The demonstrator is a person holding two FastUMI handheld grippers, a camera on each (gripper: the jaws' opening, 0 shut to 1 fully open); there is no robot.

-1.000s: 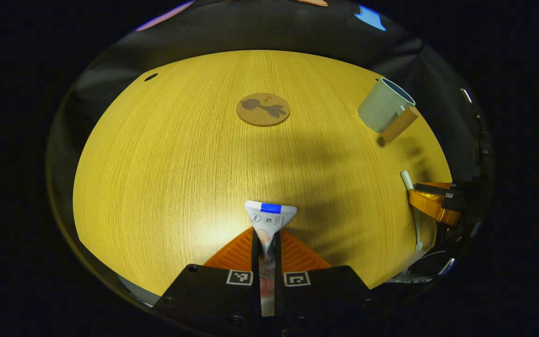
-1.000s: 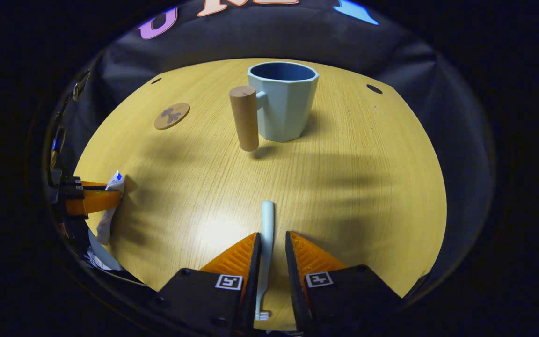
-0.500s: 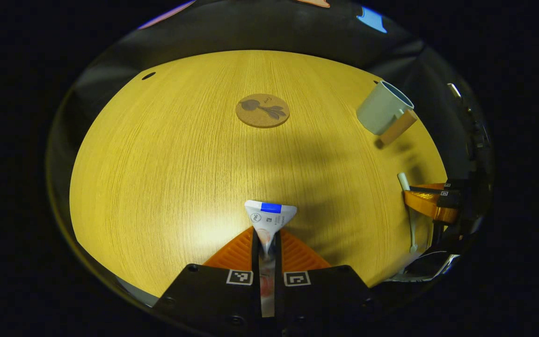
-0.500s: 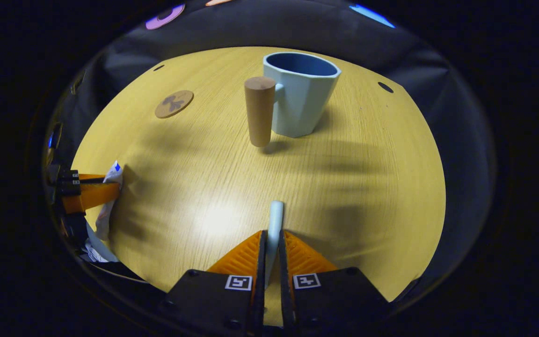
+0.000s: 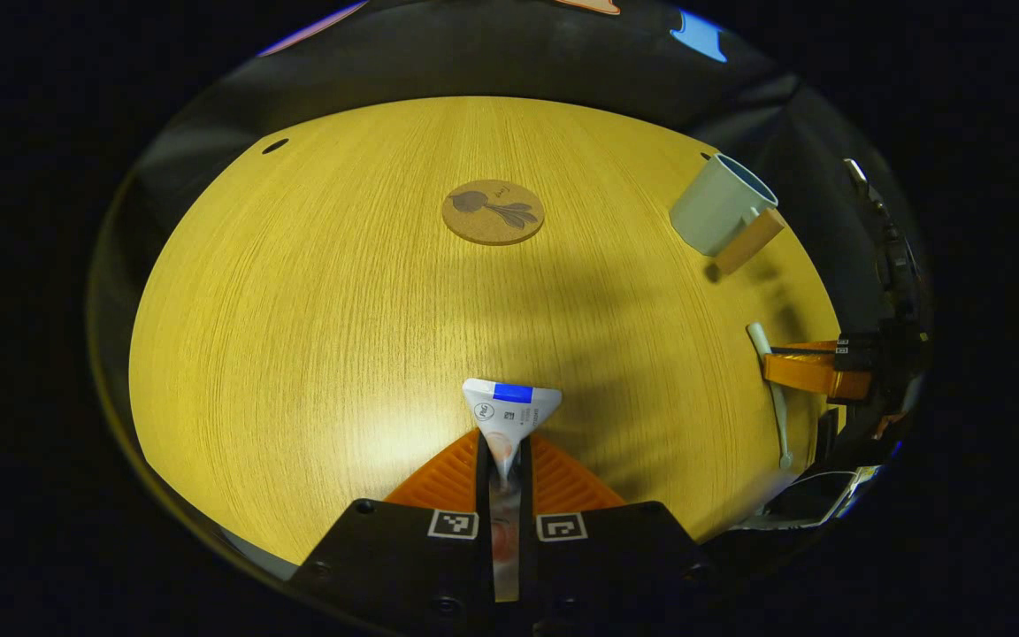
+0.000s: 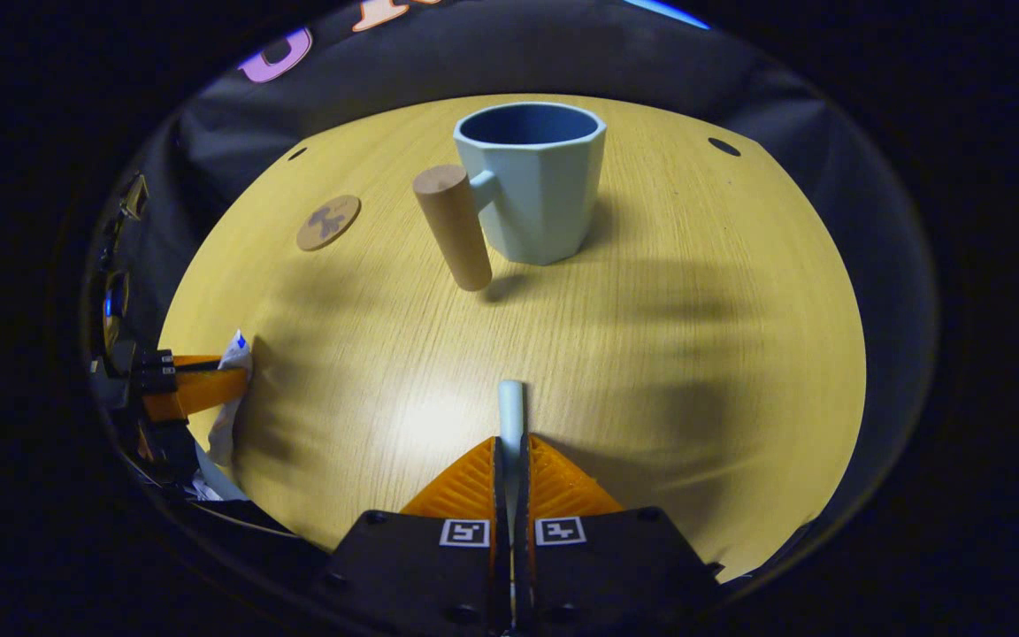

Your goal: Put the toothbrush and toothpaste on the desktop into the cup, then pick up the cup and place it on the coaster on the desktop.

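Toothbrush [image 6: 509, 409] and toothpaste [image 5: 509, 409] are each clamped lengthwise between closed fingers, right gripper [image 6: 510, 456] and left gripper [image 5: 504, 453] respectively, ends jutting forward, probably for dropping into the upright cup [image 6: 534, 193], which stands well apart from the coaster [image 5: 493, 212].

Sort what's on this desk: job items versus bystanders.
Job items:
toothpaste, in the left hand-held gripper
toothbrush, in the right hand-held gripper
cup
coaster

Bystanders:
none on the desktop; booth wall behind
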